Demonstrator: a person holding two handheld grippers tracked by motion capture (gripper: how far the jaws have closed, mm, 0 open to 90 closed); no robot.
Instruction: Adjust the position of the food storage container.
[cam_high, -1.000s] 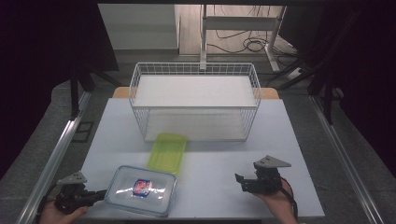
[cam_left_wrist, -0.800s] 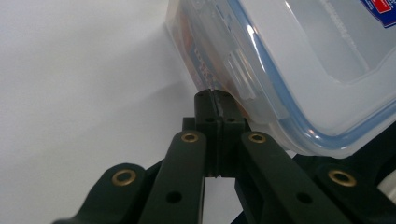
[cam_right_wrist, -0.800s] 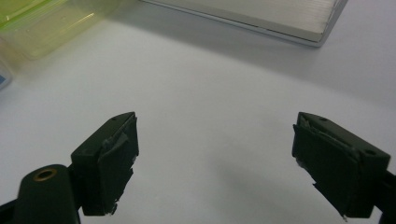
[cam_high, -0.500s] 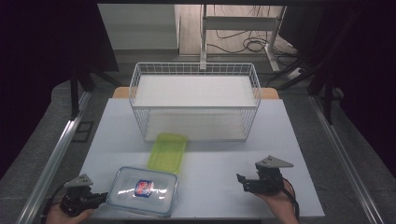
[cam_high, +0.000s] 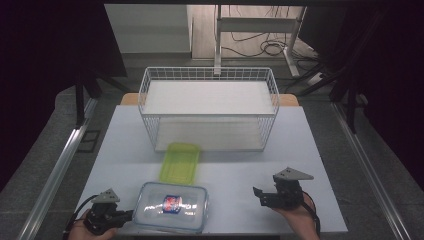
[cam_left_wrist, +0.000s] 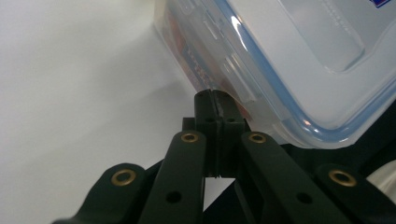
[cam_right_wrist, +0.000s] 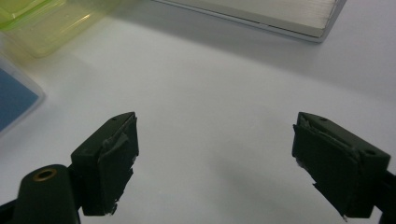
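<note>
A clear plastic container (cam_high: 170, 206) with a blue-rimmed lid and a printed label lies at the table's front edge. My left gripper (cam_high: 131, 214) is just left of it, held by a hand at the bottom left corner. In the left gripper view its jaws stand shut, and my left gripper (cam_left_wrist: 215, 95) touches the side latch of the clear container (cam_left_wrist: 289, 60). Whether the latch flap is pinched I cannot tell. My right gripper (cam_high: 257, 195) rests at the front right, open. In the right gripper view my right gripper (cam_right_wrist: 215, 135) has only bare table between its pads.
A green translucent container (cam_high: 181, 162) lies behind the clear one, in front of a white wire basket (cam_high: 209, 107) at the back of the white table (cam_high: 240, 165). The table's front edge runs just below both hands. Dark floor and metal rails flank the table.
My left gripper has slid to the right along the front edge, up to the clear container's left side. The right gripper has stayed in place.
</note>
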